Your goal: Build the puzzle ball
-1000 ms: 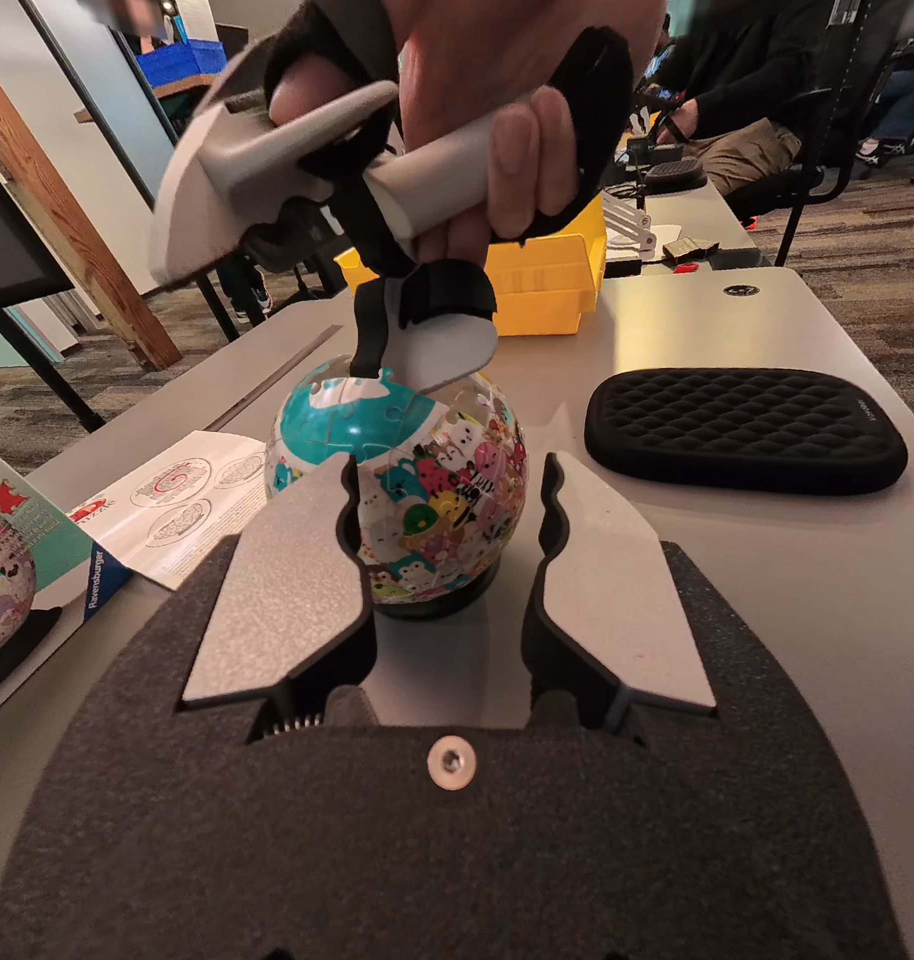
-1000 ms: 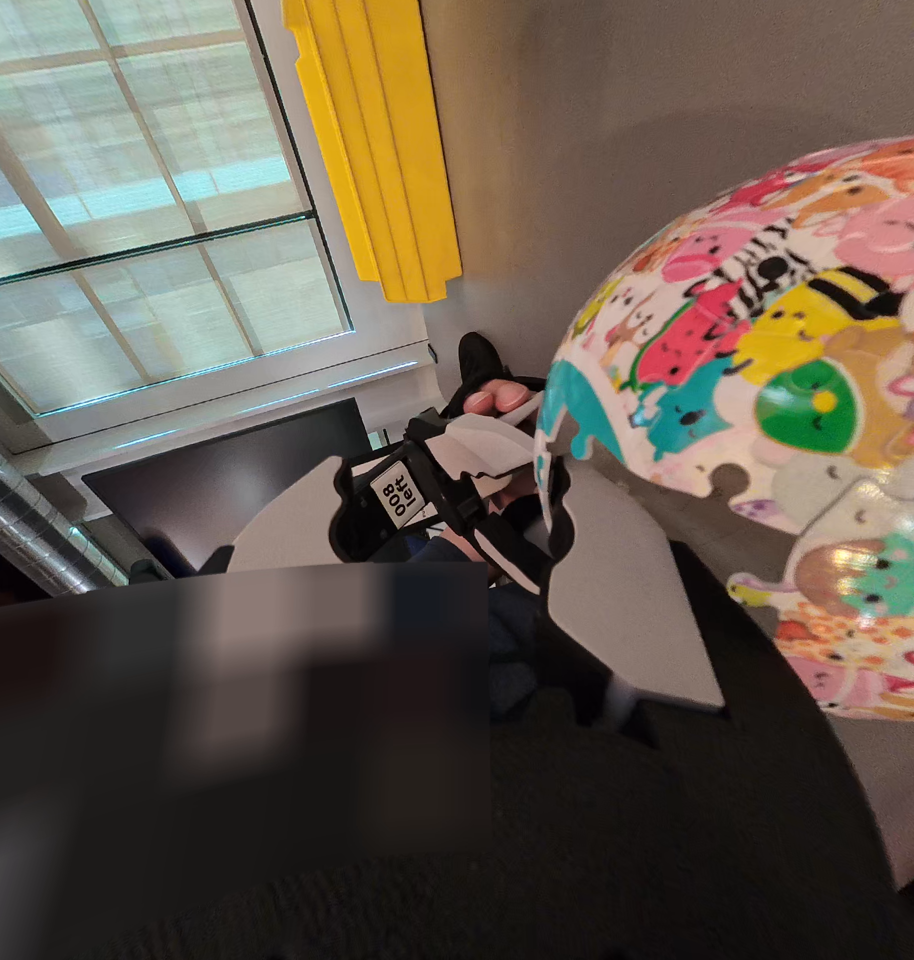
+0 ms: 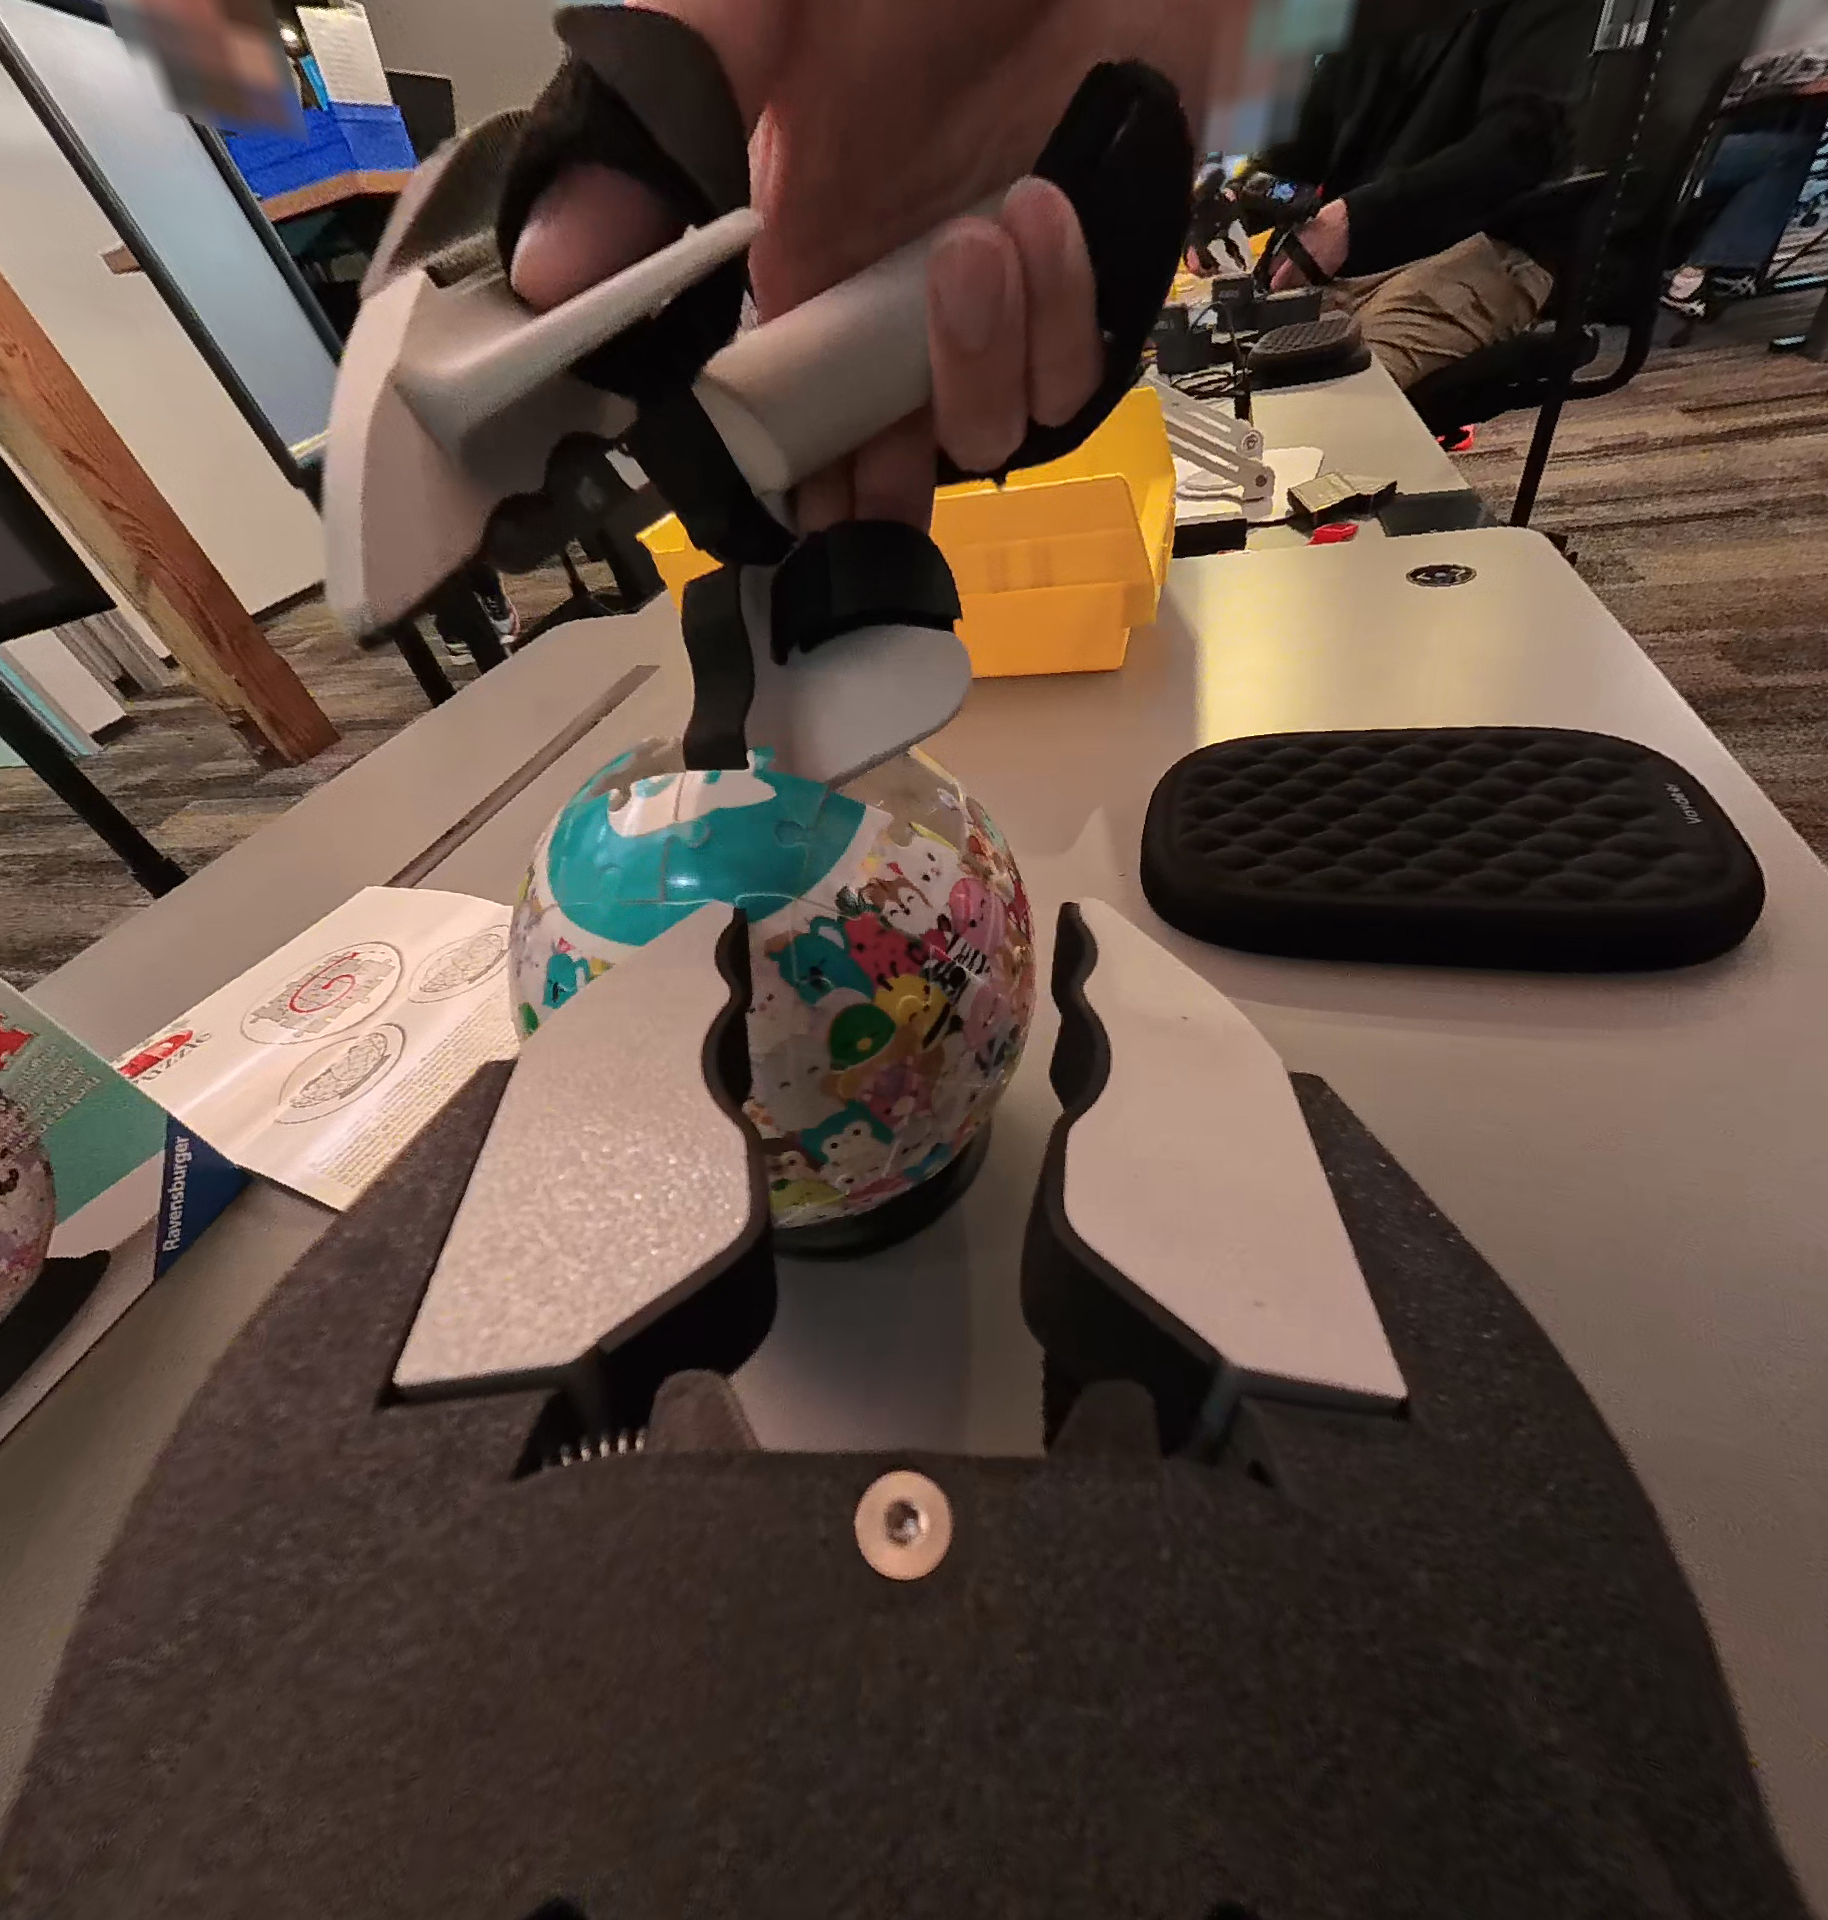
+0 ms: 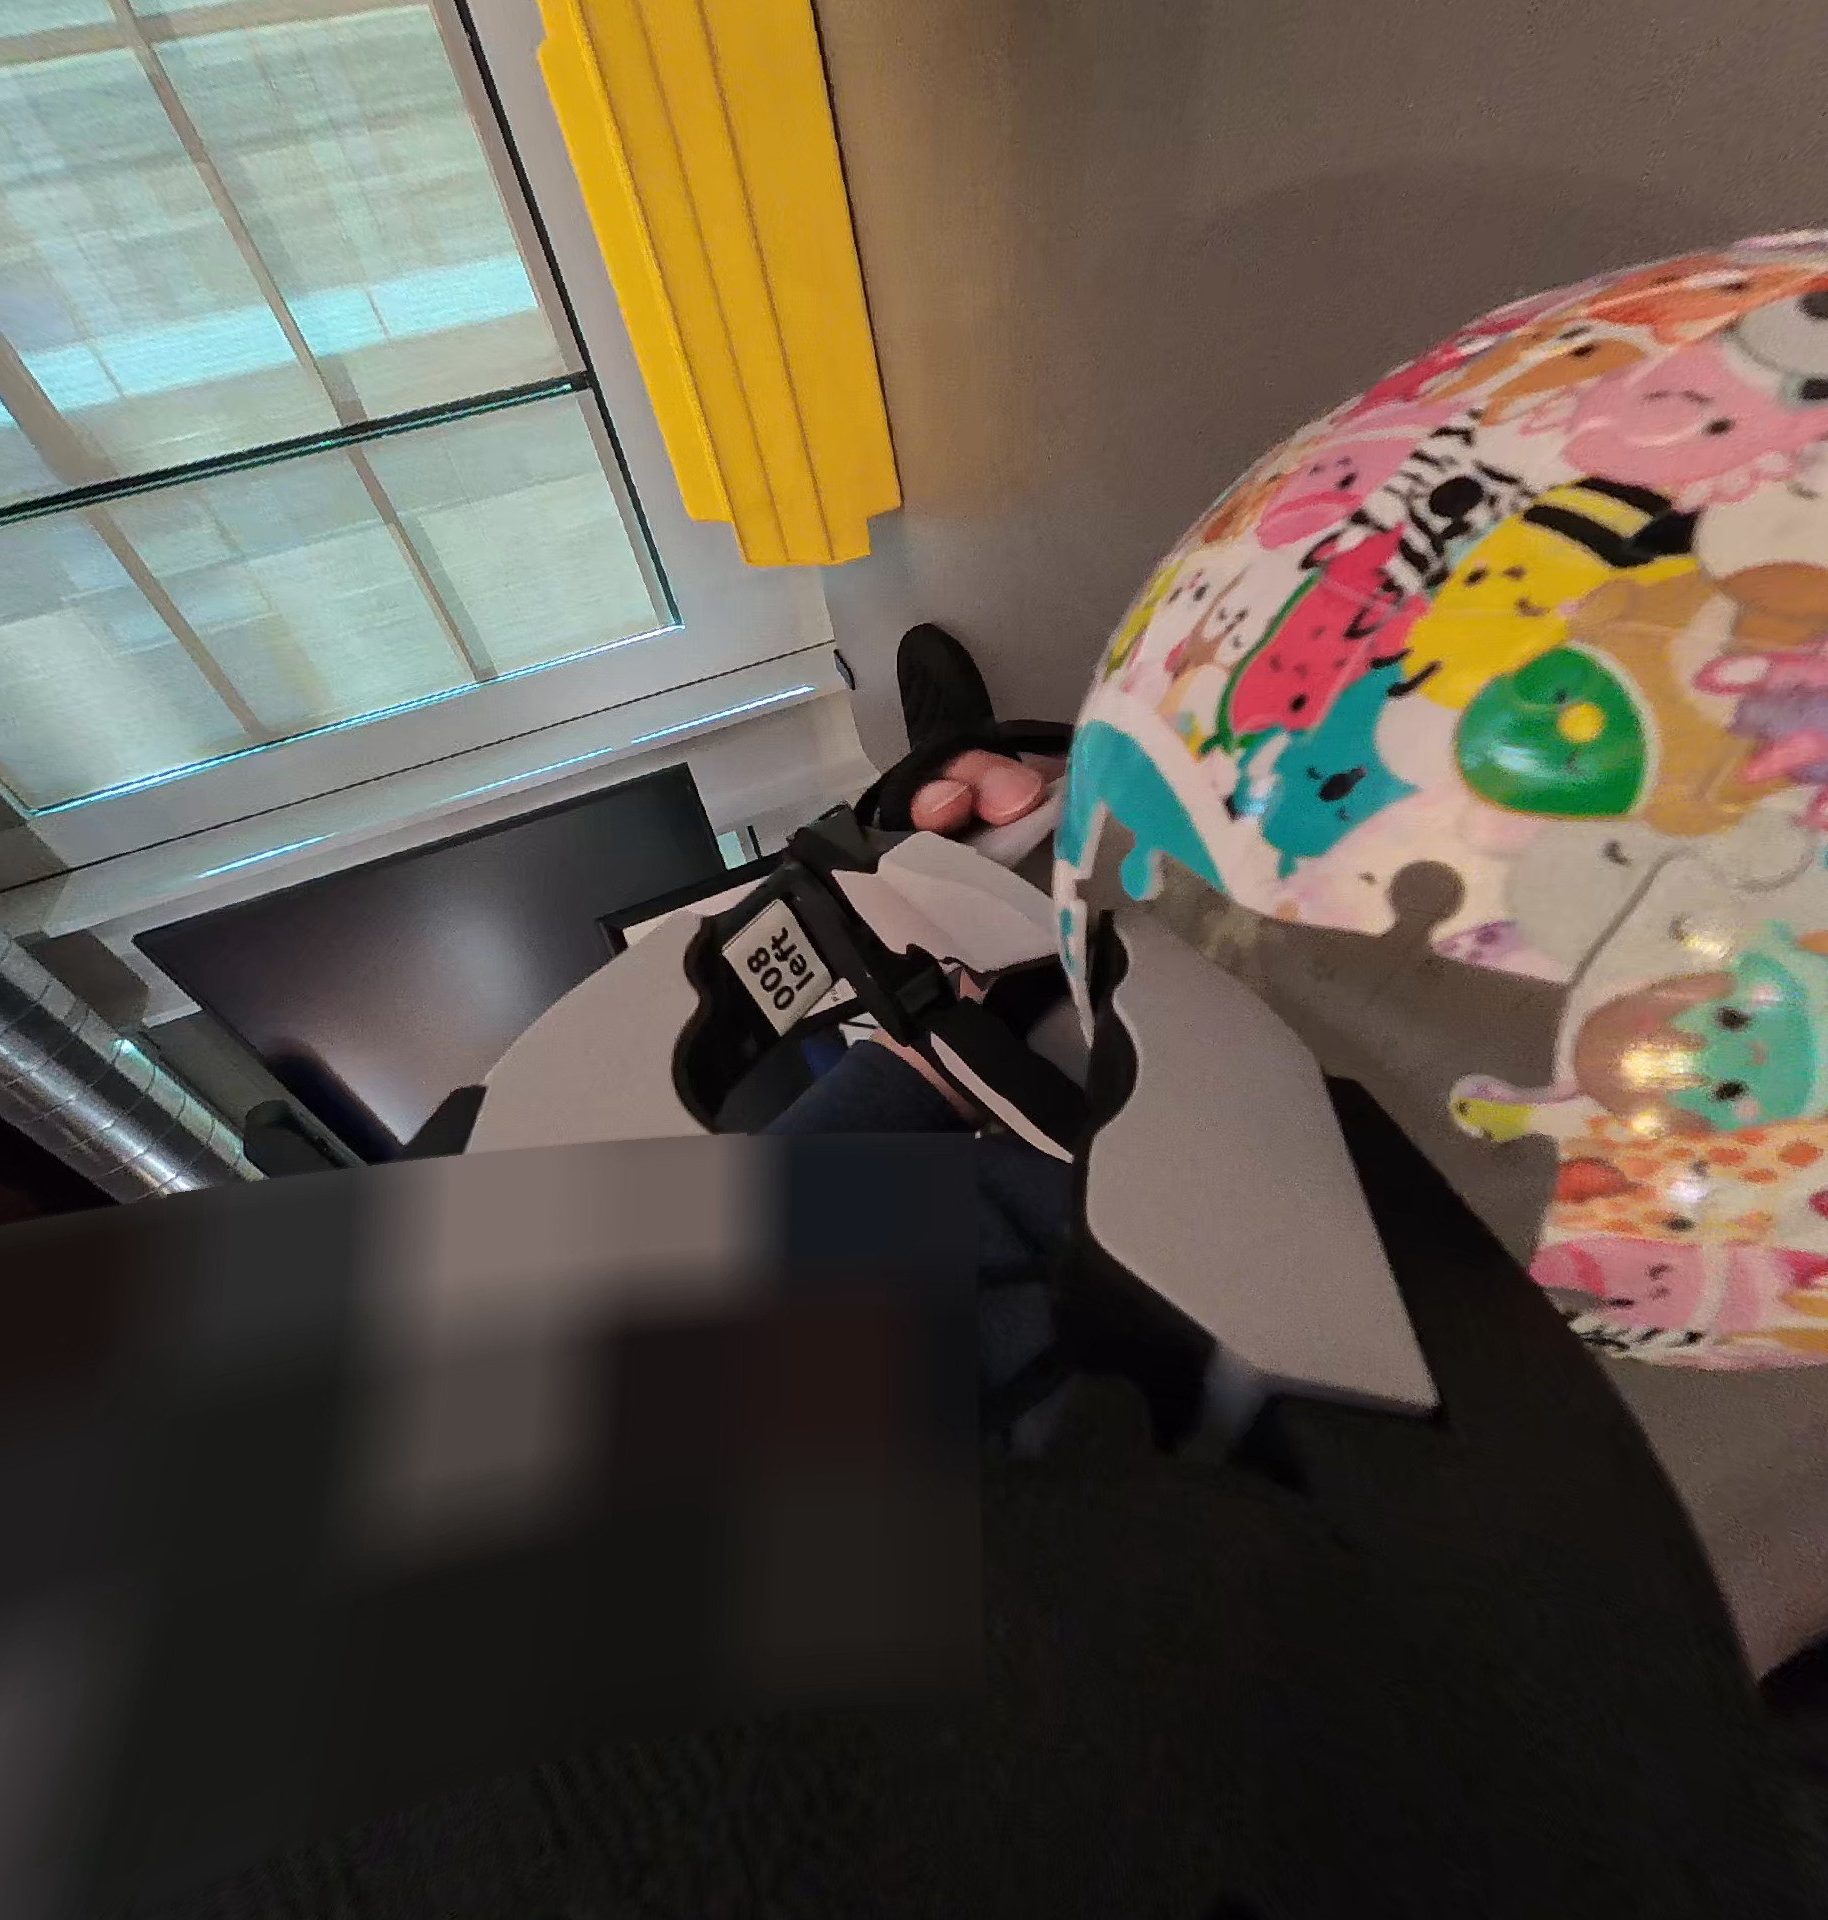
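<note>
The puzzle ball [image 3: 868, 997] is printed with colourful cartoon animals and a teal and white patch on top. It stands on a black ring stand [image 3: 889, 1216] on the grey table [image 3: 1305, 644]. A gap in its shell shows near the top. My left gripper [image 3: 899, 925] is open just in front of the ball, its left finger overlapping the ball's near side. My right gripper [image 3: 775, 758], held in a hand, points down onto the ball's top. In the right wrist view it [image 4: 899, 935] is open, with one fingertip against the ball [image 4: 1512, 727] at the edge of the gap. I see no loose piece.
A black quilted pad [image 3: 1450, 842] lies right of the ball. A yellow bin [image 3: 1055, 582] stands behind it. An instruction sheet [image 3: 370, 1018] and the puzzle box [image 3: 58, 1143] lie at the left. A person [image 3: 1461, 156] sits at the back right.
Almost nothing. The right wrist view has shifted slightly against the ball. The left gripper and the ball have stayed where they were.
</note>
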